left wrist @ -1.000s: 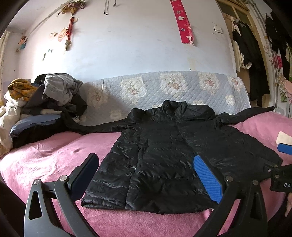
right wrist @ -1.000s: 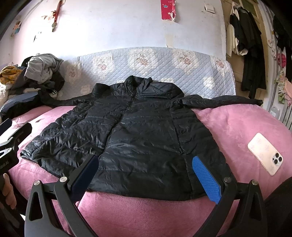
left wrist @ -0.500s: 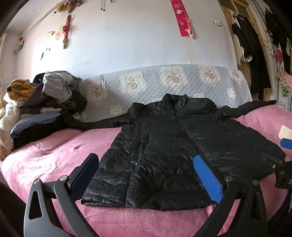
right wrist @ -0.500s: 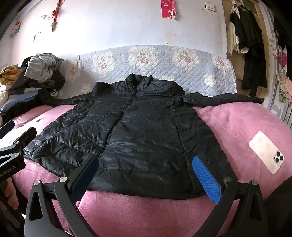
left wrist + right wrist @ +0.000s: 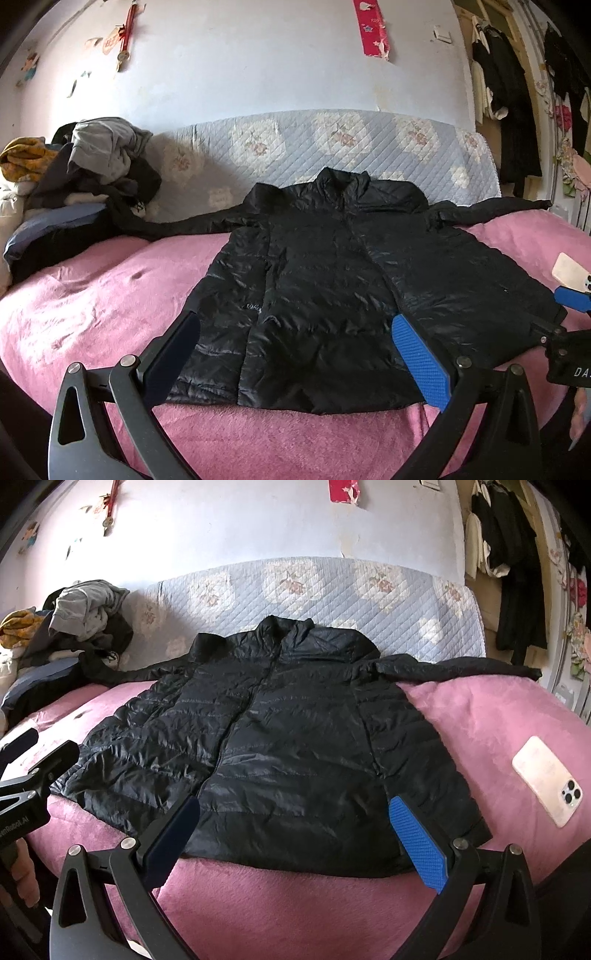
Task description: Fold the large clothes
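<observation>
A black quilted puffer jacket (image 5: 332, 280) (image 5: 280, 746) lies flat and front-up on a pink blanket (image 5: 92, 295) (image 5: 498, 709), collar toward the wall, both sleeves stretched out sideways. My left gripper (image 5: 295, 354) hovers open above the jacket's hem, nothing between its blue pads. My right gripper (image 5: 291, 834) is open too, over the hem nearer the jacket's right side. In the right wrist view the left gripper (image 5: 33, 753) shows at the left edge. The right gripper (image 5: 569, 314) appears at the right edge of the left wrist view.
A white phone (image 5: 546, 779) (image 5: 569, 273) lies on the blanket right of the jacket. A heap of clothes (image 5: 92, 173) (image 5: 74, 620) sits at the far left. A quilted floral cover (image 5: 332, 144) backs the bed against the wall. Dark garments (image 5: 517, 572) hang at the right.
Both grippers have risen and drawn back slightly, so the jacket sits a little lower and farther in each view. The jacket itself has not moved.
</observation>
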`<state>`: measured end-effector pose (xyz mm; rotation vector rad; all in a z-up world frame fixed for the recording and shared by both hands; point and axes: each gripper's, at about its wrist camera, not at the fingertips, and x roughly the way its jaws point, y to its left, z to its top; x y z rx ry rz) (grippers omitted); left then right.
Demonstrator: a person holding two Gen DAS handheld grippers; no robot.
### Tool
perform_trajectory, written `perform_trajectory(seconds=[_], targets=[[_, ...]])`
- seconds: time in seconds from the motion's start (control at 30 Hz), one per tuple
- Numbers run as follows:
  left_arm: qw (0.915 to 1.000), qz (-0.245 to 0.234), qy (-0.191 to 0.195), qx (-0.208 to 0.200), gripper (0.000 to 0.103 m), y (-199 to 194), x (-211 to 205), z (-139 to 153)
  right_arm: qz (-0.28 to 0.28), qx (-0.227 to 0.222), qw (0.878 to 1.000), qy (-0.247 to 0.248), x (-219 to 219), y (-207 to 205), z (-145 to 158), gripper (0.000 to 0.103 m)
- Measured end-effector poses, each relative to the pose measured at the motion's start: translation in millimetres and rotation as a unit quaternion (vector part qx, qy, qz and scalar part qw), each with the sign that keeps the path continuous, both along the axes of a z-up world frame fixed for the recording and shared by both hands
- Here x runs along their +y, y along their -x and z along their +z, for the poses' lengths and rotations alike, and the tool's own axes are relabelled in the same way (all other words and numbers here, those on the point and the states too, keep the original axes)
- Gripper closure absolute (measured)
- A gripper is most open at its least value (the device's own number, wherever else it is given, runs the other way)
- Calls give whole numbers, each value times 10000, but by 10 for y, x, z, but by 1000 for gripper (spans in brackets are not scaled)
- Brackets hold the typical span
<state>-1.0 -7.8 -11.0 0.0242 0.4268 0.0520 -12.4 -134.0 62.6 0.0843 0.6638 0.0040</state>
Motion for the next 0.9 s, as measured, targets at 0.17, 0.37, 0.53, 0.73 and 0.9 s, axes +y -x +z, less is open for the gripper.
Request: perform_trajectory(seconds=[0.17, 0.37, 0.53, 0.73, 0.9], targets=[[9999, -24, -76, 76, 0, 3, -3, 0, -8, 27, 10000, 55, 8, 1, -10, 0], [9997, -60, -185, 151, 0, -16, -21, -13, 17, 98, 9999, 141, 39, -27, -22, 0], [9992, -257, -222, 196, 0, -20, -25, -53, -216, -23, 9986, 474, 82, -14, -44, 0], [9981, -413, -388, 240, 0, -24, -68, -41, -184, -59, 9948, 1001, 134, -4, -12, 0], [9969, -498, -437, 414, 0, -51, -80, -81, -43, 16, 9939, 1102, 138, 12, -2, 0]])
